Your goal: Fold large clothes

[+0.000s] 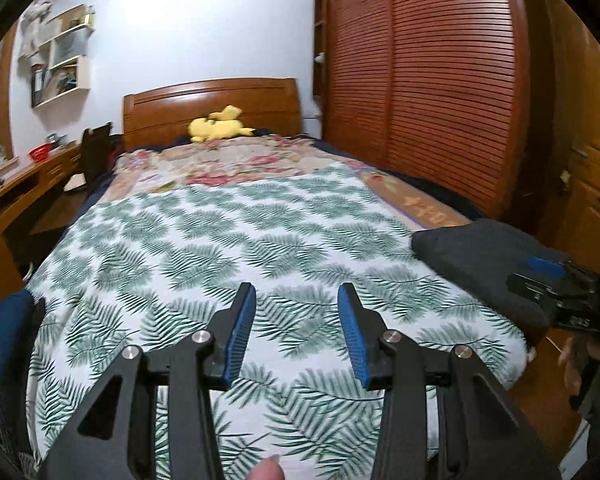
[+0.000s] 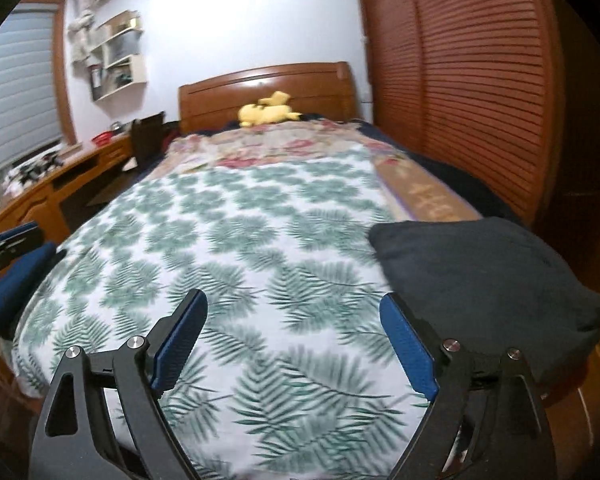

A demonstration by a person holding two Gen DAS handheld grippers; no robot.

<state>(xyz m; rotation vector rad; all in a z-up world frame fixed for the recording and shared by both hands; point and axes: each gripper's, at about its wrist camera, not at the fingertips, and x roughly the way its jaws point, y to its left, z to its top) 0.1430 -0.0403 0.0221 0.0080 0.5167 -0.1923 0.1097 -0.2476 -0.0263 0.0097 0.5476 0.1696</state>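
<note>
The main risk is to the folded dark garment (image 2: 484, 280), which sits at the bed's near right corner with one side overhanging the edge above the wooden floor (image 2: 580, 420). By my reading, a nudge from the nearby right claw (image 2: 292, 338) could tip it off or loosen its layers. A second risk is mistaking the leaf-print sheet (image 1: 220, 240) for the next item, since it lies spread flat over the bed and may simply be bedding. A blue cloth (image 2: 16, 276) lies at the bed's left edge, but what it is cannot be made out.

The right claw stands wide apart with nothing between its blue pads, hovering over the leaf-print sheet. In its own view the garment lies at about 2 o'clock, just beside the right finger and, as far as the picture shows, not touching it.

The left claw (image 1: 296, 334) is partly open and also empty, over the sheet nearer the foot of the bed. From it the garment (image 1: 476, 256) lies at 2 o'clock, well apart. The blue cloth (image 1: 4, 320) is at its 9 o'clock
</note>
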